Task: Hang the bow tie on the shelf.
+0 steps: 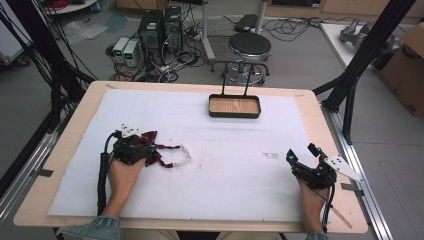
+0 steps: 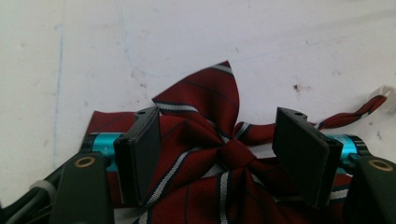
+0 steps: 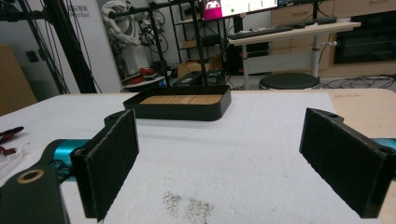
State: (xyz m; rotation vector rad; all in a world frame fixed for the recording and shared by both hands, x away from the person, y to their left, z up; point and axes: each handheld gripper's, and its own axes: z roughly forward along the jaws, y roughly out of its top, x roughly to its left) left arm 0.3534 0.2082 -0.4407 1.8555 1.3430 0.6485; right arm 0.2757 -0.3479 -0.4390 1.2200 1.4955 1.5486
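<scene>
The left gripper (image 1: 150, 150) is seen lowered over a red striped bow tie (image 2: 205, 154) on the white table cover (image 1: 225, 150). Its 2 jaws are spread, with the knot of the bow tie between them; the pads are not seen pressing on it. The tie's strap (image 1: 172, 148) runs rightward to a white clasp (image 1: 186, 156). Beyond, well apart from both grippers, a black tray (image 1: 234, 114) with a wooden floor is seen. The right gripper (image 1: 301, 154) rests at the right, jaws spread wide, nothing between them.
</scene>
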